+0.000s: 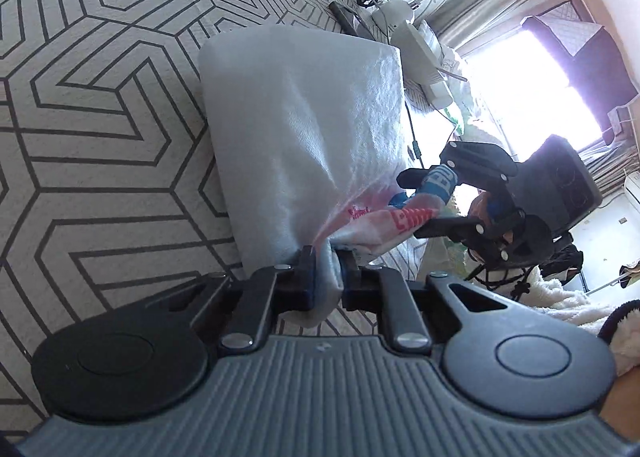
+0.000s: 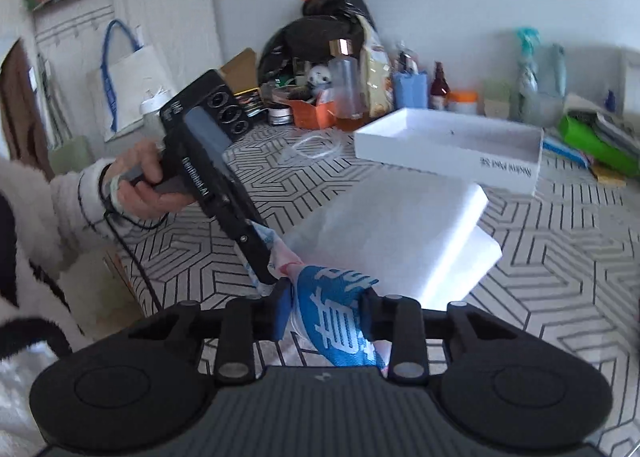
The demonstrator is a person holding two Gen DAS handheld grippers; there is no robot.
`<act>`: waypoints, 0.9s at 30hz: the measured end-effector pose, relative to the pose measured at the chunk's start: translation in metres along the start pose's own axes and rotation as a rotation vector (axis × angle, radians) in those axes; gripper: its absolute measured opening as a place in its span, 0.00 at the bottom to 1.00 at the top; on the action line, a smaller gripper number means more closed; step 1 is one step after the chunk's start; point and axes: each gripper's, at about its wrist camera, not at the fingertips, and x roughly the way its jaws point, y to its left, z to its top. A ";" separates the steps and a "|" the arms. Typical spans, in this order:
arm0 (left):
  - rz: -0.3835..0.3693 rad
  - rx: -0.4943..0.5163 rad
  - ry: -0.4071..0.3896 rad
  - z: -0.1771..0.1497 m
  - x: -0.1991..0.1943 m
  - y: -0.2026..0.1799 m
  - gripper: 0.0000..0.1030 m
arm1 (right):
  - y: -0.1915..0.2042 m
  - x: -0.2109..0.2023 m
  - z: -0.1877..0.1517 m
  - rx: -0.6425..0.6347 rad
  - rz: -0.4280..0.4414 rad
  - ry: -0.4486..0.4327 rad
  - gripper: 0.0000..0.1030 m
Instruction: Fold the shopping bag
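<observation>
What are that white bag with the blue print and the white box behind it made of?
The shopping bag looks like thin non-woven fabric or plastic, matte: it shows a fine dimpled texture, soft creases, and light passing through. The left gripper and right gripper both pinch it into bunched folds. The white box appears to be smooth cardboard, with crisp straight edges and printed lettering on its side.

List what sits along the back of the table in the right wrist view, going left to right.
Black bag → orange box → clear bottle → blue container → brown bottle → orange-lidded jar → green packet.
</observation>
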 end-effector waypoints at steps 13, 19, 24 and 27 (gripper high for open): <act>0.224 0.297 -0.165 -0.009 -0.035 -0.058 0.15 | -0.065 0.010 -0.014 0.458 0.044 0.116 0.14; 0.378 0.470 -0.227 -0.010 -0.033 -0.095 0.16 | -0.067 0.012 -0.015 0.497 0.057 0.115 0.14; 0.376 0.678 -0.134 -0.004 -0.006 -0.114 0.18 | -0.068 0.012 -0.015 0.501 0.064 0.114 0.14; 0.374 0.708 -0.078 0.005 0.013 -0.114 0.18 | -0.071 0.013 -0.016 0.520 0.074 0.110 0.14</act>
